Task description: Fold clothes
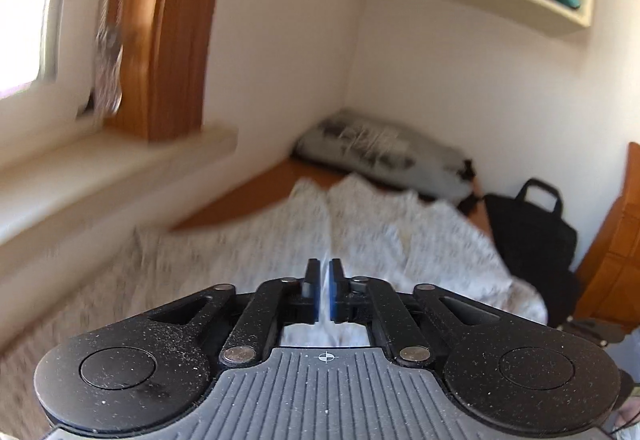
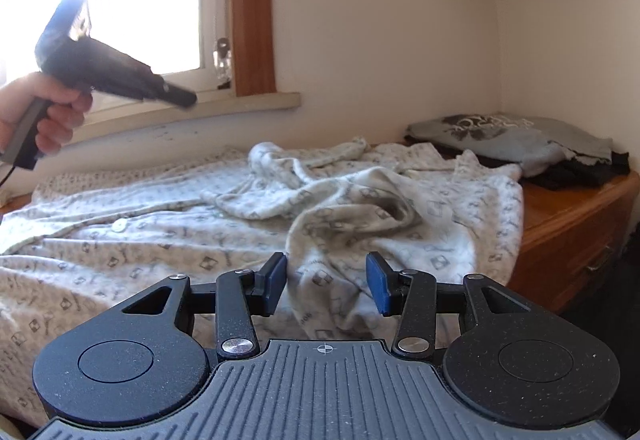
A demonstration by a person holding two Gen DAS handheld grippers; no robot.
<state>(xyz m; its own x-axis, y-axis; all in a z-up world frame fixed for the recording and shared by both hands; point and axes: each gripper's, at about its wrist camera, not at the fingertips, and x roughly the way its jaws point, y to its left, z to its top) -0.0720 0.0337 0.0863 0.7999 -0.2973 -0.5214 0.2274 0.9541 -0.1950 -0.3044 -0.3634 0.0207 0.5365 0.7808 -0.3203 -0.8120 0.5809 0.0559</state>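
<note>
A white fleece garment printed with small grey squares (image 2: 280,208) is lying rumpled across the orange-brown wooden surface (image 2: 568,208), one white button (image 2: 119,226) showing near its front edge. The left gripper (image 1: 325,280) is hanging in the air above the cloth, its blue-padded fingers (image 1: 316,292) pressed together; a thin pale sliver shows in the slit between them, though I cannot tell whether it is pinched cloth. A hand (image 2: 44,112) is gripping its handle. The right gripper (image 2: 326,280) is sitting low over the near edge of the garment, its fingers (image 2: 276,280) standing apart, with cloth lying beyond them. A folded grey printed shirt (image 2: 516,140) is resting on dark clothes (image 2: 576,174) in the far corner.
</note>
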